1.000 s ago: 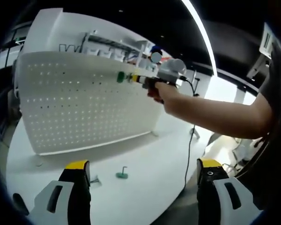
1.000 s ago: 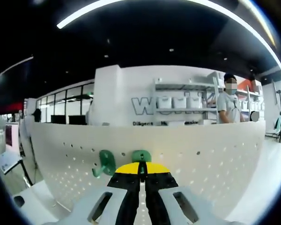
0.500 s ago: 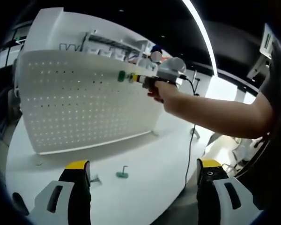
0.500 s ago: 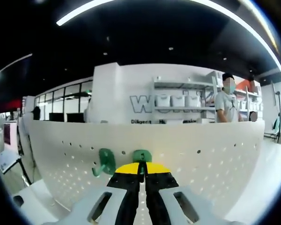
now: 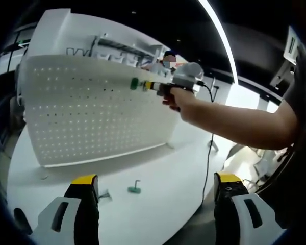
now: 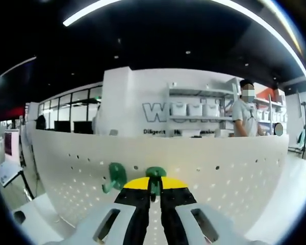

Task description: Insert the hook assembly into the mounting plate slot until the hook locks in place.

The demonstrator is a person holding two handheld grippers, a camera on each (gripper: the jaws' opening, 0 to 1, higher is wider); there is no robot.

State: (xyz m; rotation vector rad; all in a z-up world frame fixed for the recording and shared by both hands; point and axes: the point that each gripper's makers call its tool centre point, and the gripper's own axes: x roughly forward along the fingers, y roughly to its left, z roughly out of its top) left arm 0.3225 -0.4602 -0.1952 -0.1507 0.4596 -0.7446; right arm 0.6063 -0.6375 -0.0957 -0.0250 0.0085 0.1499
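Right tool (image 6: 154, 188) jaws parted slightly since before, green hook (image 6: 155, 173) on pegboard (image 6: 229, 168)

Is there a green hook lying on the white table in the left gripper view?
Yes, a small green hook lies on the white table in front of the white perforated mounting plate, between the left gripper's open jaws.

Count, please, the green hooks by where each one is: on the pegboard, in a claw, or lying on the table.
Already hanging on the pegboard: 1, the hung hook
Held in the right claw at the board: 1, the held hook
Lying on the table: 1, the loose hook
Between the left claw jaws, which stand wide apart: 0
Total: 3 green hooks
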